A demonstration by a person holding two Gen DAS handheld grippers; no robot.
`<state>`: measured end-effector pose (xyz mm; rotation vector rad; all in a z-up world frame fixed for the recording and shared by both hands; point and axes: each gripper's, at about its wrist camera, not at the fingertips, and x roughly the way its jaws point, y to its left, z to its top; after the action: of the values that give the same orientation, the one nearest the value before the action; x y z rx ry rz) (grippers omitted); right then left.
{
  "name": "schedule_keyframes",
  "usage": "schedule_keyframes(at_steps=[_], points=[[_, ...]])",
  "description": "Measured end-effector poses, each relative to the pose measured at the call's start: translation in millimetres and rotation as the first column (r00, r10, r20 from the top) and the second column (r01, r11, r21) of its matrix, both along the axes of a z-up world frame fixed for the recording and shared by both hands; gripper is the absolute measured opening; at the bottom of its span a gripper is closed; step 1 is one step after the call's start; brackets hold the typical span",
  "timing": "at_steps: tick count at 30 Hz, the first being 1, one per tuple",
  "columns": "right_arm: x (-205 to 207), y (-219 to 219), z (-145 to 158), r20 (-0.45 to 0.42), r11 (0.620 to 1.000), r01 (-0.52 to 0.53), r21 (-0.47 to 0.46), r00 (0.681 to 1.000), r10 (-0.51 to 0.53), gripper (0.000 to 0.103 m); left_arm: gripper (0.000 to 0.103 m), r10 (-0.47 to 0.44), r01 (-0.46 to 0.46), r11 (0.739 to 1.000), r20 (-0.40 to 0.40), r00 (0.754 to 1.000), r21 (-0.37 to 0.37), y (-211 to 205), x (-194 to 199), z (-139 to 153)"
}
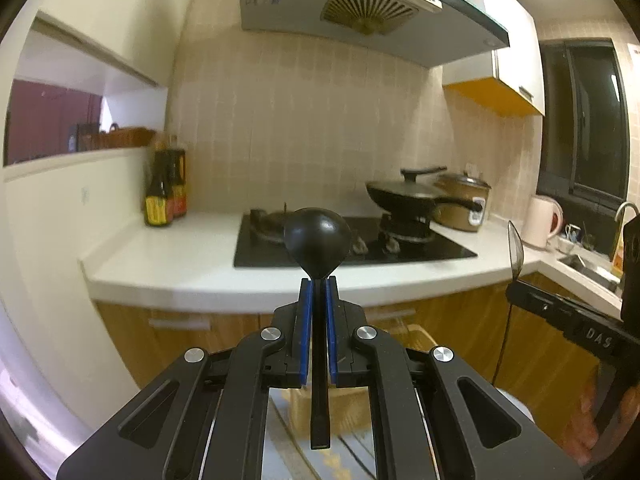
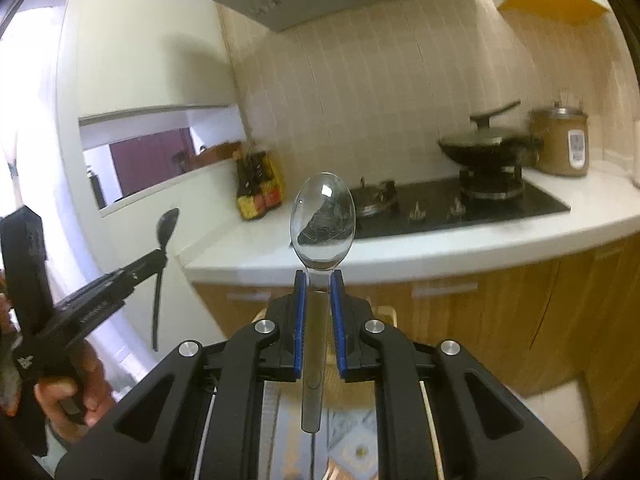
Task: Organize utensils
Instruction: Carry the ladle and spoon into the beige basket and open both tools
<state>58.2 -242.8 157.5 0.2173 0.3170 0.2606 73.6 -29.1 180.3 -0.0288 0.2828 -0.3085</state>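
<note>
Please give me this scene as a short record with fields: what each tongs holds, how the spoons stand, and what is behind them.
left tongs: shut on black spoon, bowl up
right tongs: shut on clear spoon, bowl up
grip place: on each handle, just under the bowl
background: white counter, black stove, lidded pan, sauce bottles

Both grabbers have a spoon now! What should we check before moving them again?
1. Black plastic spoon clamped in the left gripper: ok.
2. Clear plastic spoon clamped in the right gripper: ok.
3. Spoons upright, bowls up: ok.
4. The two grippers apart, not bumping: ok.
5. White countertop ahead bare near its front edge: ok.
6. Place where the spoons go: cannot tell, no holder clearly in view.
</note>
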Motion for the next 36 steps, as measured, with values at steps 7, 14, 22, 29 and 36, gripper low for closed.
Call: schedule_keyframes(at_steps=[7, 14, 22, 29, 36], points=[[47.8, 10.9, -4.0, 0.070, 0.990, 0.112, -0.087, 0.992, -0.106, 0.010, 0.005, -0.121, 0.121, 0.992, 0.000, 0.993, -0.019, -34.1, 42.8, -9.3], [79.9, 5.0, -29.3, 0.078, 0.984, 0.148, -0.098, 0.987, -0.140, 0.010, 0.005, -0.238, 0.234, 0.968, -0.032, 0.971, -0.096, -55.4, 86.3, -54.0], [94.2, -0.6, -61.2, 0.059, 0.983, 0.158, -0.097, 0.987, -0.153, 0.010, 0.005, -0.232, 0.221, 0.961, -0.053, 0.971, -0.165, -54.2, 108.3, -83.8], [96.5, 8.4, -73.1, 0.080, 0.973, 0.179, -0.149, 0.982, -0.169, 0.010, 0.005, -0.198, 0.189, 0.967, -0.038, 0.979, -0.169, -54.1, 112.9, -96.8], [100.9, 2.8, -88.3, 0.056, 0.977, 0.175, -0.126, 0.984, -0.169, 0.010, 0.005, -0.170, 0.169, 0.977, 0.003, 0.985, -0.127, -61.3, 109.7, -103.0]])
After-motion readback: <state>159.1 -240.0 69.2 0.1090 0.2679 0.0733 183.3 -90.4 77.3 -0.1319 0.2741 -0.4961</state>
